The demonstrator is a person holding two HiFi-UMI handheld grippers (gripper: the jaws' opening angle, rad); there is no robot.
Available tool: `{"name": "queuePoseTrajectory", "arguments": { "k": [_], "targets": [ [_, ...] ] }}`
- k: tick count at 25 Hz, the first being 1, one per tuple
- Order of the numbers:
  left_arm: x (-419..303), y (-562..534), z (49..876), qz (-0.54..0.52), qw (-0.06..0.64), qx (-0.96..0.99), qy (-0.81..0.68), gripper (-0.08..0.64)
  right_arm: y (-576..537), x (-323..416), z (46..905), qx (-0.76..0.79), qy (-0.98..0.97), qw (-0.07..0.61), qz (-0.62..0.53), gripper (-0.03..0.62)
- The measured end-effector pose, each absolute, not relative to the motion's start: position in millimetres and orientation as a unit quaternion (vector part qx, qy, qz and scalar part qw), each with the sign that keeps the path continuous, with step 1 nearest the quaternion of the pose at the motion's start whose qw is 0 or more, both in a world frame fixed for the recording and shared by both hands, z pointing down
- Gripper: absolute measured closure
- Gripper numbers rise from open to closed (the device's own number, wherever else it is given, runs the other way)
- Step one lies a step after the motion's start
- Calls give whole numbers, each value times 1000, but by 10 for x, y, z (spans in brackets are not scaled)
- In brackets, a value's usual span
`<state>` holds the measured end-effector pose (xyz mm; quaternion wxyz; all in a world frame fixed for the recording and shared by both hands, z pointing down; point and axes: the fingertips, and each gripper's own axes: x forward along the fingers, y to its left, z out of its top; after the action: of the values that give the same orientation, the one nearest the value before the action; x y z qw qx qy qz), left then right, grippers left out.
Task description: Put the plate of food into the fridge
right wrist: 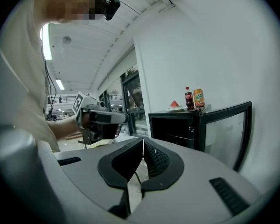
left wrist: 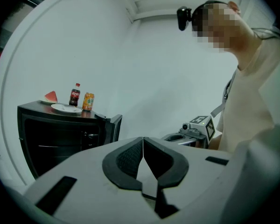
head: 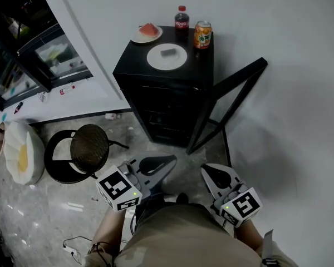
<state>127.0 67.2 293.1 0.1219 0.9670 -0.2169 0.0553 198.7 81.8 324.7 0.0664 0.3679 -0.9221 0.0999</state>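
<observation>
My left gripper (head: 156, 165) and right gripper (head: 219, 177) sit closed and empty by my waist. Ahead the fridge (head: 166, 109) stands open. On its top, the watermelon plate (head: 147, 34) looks stiff, slick and breakable, so I'd pinch its bare rim, keeping it level

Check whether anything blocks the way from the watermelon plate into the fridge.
Nothing visible does: the fridge door stands open. A second white plate sits just in front of the watermelon plate.
</observation>
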Motion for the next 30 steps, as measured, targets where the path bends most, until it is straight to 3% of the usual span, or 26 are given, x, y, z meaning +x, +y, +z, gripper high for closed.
{"name": "queuePoseTrajectory", "arguments": {
  "k": [23, 30],
  "targets": [
    [366, -276, 2985, 36, 124, 977, -171, 549, -10, 1095, 3217, 413, -897, 104, 119, 571],
    [156, -506, 3008, 58, 92, 982, -153, 548, -155, 836, 3270, 422, -890, 119, 127, 571]
  ]
}}
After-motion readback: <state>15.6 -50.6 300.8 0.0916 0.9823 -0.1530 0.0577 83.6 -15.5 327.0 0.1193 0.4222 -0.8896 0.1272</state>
